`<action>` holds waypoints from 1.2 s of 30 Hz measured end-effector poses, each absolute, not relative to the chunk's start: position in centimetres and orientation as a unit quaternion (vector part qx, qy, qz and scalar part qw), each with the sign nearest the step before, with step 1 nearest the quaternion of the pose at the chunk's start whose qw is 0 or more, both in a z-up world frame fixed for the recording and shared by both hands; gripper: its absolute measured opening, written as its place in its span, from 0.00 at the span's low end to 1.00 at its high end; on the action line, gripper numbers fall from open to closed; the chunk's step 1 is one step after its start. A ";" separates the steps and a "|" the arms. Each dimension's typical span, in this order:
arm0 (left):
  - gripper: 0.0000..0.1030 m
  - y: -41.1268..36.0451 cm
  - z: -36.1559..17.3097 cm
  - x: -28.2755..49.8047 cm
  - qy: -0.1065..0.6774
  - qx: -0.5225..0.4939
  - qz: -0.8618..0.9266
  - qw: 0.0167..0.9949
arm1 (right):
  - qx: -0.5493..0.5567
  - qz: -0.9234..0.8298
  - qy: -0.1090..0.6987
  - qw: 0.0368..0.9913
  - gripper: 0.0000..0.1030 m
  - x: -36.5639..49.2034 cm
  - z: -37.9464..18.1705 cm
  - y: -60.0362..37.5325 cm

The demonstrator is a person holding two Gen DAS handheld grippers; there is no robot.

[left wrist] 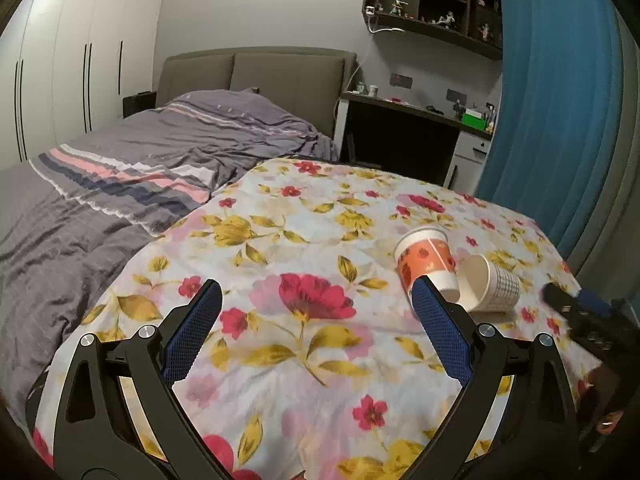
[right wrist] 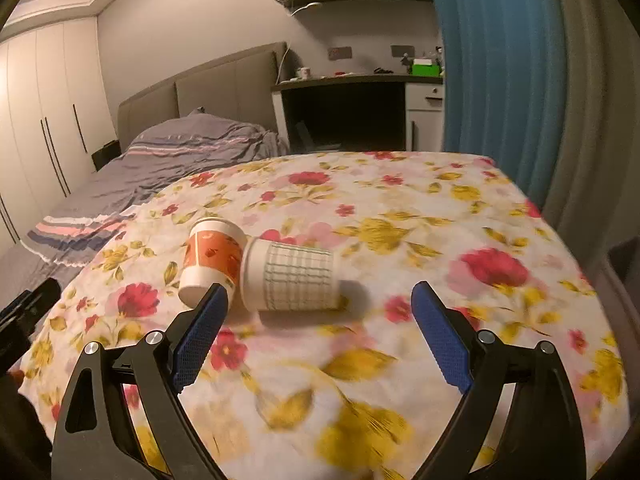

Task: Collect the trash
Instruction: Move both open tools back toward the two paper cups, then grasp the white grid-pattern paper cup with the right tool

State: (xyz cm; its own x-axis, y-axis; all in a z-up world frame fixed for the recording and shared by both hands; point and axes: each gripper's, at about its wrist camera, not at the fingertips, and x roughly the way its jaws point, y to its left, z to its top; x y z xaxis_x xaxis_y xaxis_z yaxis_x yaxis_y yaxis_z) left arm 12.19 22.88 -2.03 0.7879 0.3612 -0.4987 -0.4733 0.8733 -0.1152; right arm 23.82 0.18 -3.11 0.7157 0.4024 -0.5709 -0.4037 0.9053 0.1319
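Paper cups, two of them, lie tipped over and touching on a flowered cloth (left wrist: 304, 240) that covers a raised surface beside a bed.

From the left wrist camera, the orange cup (left wrist: 426, 262) lies at the right of the frame with its white rim toward the far left. The checked cup (left wrist: 492, 284) sits just right of it, showing its open mouth and pale inside. The left gripper (left wrist: 316, 292) hovers over bare cloth with its blue-padded jaws spread wide and nothing between them. Its right fingertip overlaps the orange cup in the picture; whether they touch I cannot tell. At the far right edge, a dark blurred shape is the other gripper. This view also takes in more of the grey striped bedding (left wrist: 132, 168) at left.

From the right wrist camera, the checked cup (right wrist: 292, 276) appears side-on, white with a thin green grid, lying near the centre. The orange cup (right wrist: 212, 256), with leaf prints and white bands top and bottom, leans against its left side. The right gripper (right wrist: 318, 292) is also spread wide and empty, with the checked cup just beyond the gap between its two fingertips. This picture is slightly blurred.

Both views show one blue curtain (right wrist: 492, 76) at right, one dark desk (right wrist: 352, 80), and shelves of figurines above it.
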 end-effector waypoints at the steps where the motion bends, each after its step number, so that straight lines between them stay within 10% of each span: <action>1: 0.91 23.0 -2.0 12.4 0.237 -0.119 0.221 0.938 | -0.003 0.217 0.310 0.926 0.87 24.3 -3.4 0.7; 36: 0.91 19.5 -4.6 22.2 0.277 -0.123 0.119 0.945 | 0.017 0.196 0.347 0.917 0.74 28.1 -6.0 -0.5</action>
